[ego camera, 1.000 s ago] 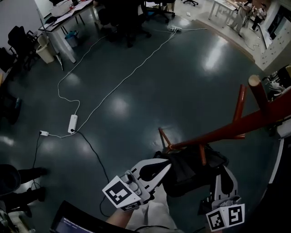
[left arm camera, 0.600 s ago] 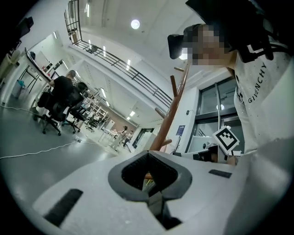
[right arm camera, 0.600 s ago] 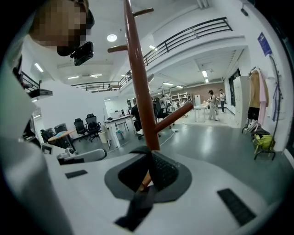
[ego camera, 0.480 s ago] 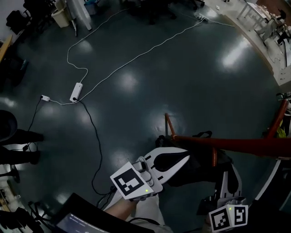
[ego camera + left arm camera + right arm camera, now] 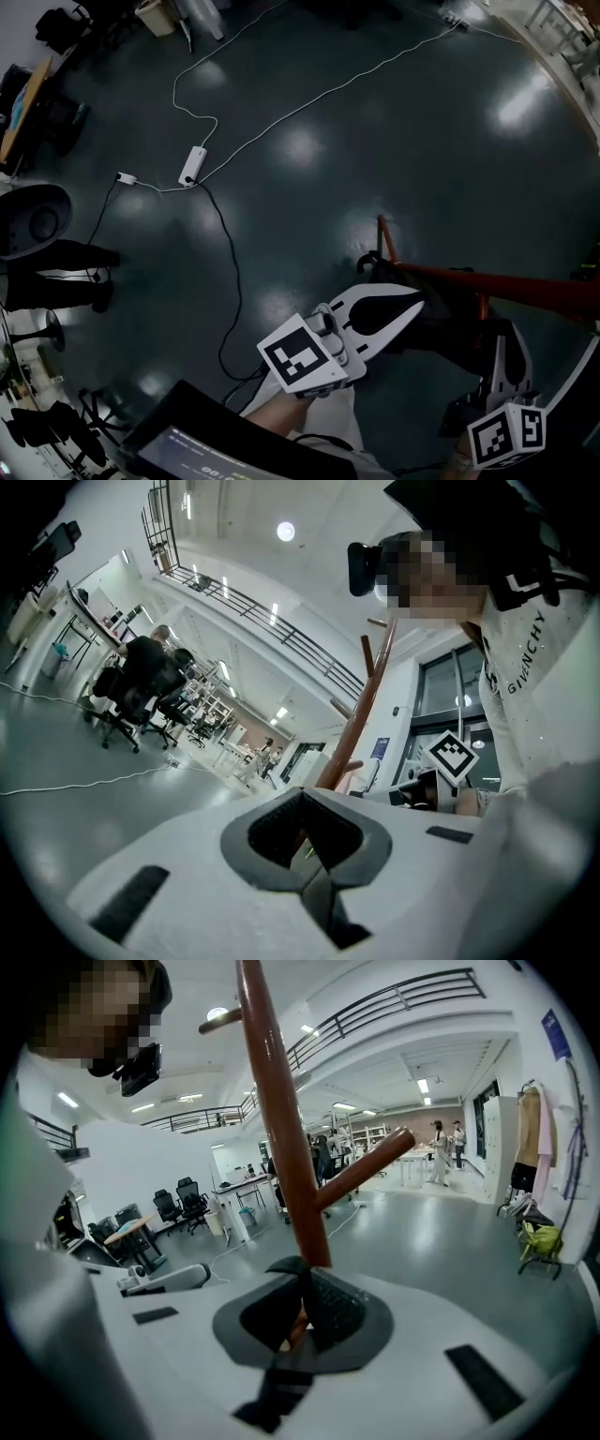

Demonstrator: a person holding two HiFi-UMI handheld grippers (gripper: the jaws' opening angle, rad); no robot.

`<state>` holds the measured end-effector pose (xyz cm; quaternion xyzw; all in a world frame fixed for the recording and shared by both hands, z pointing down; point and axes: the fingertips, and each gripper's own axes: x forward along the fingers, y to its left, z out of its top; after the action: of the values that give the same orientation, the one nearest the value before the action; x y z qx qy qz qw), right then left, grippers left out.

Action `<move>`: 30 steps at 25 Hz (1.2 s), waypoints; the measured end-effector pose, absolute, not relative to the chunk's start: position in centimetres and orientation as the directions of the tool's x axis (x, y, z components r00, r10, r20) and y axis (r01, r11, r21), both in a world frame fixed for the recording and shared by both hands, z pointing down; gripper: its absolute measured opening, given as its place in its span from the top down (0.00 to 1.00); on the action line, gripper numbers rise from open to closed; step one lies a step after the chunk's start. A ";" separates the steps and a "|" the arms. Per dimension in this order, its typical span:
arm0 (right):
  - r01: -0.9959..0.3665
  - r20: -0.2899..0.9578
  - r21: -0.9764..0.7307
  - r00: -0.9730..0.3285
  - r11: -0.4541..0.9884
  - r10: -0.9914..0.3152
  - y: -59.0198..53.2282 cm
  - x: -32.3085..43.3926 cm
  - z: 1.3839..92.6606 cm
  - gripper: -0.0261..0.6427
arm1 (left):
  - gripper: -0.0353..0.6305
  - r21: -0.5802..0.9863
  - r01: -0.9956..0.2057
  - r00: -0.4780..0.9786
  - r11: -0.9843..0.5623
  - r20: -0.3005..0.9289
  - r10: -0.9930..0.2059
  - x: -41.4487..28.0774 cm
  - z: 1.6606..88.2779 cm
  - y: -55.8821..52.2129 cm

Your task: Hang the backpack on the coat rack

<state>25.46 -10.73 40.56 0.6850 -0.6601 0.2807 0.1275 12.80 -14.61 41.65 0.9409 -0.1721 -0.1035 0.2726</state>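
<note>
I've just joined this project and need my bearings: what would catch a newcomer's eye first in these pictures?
The red-brown coat rack slants across the right of the head view, with the black backpack bunched beneath it. The left gripper at bottom centre and the right gripper at bottom right both point at the bag. At upper left, a white power strip lies on the dark floor.

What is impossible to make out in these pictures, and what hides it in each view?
- The backpack: in the head view it is dark and lies partly under the coat rack pole and the left gripper; its straps are unreadable.
- The rack's far end: cut off by the head view's right edge.
- The pole's lower part: behind the right gripper jaws in the right gripper view.
- Whether a strap sits on a peg: no view shows it.
</note>
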 end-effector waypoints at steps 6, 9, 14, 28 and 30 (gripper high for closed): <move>-0.980 0.578 -0.190 -0.064 -0.058 -0.813 -10.5 25.1 40.4 0.91 | 0.93 0.560 -0.269 0.907 -0.783 -0.126 -0.401 12.4 41.1 -15.0; -0.983 0.601 -0.182 -0.093 -0.022 -0.794 -10.3 24.9 41.2 0.91 | 0.93 0.564 -0.276 0.902 -0.778 -0.127 -0.412 12.3 41.4 -14.9; -0.985 0.637 -0.166 -0.135 0.036 -0.759 -9.7 24.8 42.5 0.91 | 0.93 0.563 -0.291 0.898 -0.773 -0.119 -0.424 12.3 41.9 -14.7; -0.976 0.679 -0.142 -0.217 0.164 -0.701 -10.4 26.2 43.7 0.91 | 0.93 0.581 -0.300 0.893 -0.757 -0.109 -0.438 12.8 42.0 -14.3; -0.969 0.682 -0.180 -0.249 0.172 -0.688 -10.6 26.2 44.2 0.91 | 0.93 0.583 -0.307 0.891 -0.752 -0.103 -0.443 12.4 42.5 -14.5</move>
<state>26.21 -10.55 44.20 0.5674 -0.7297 0.3031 0.2316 12.44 -14.49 42.54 0.9286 -0.2019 -0.1182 0.2881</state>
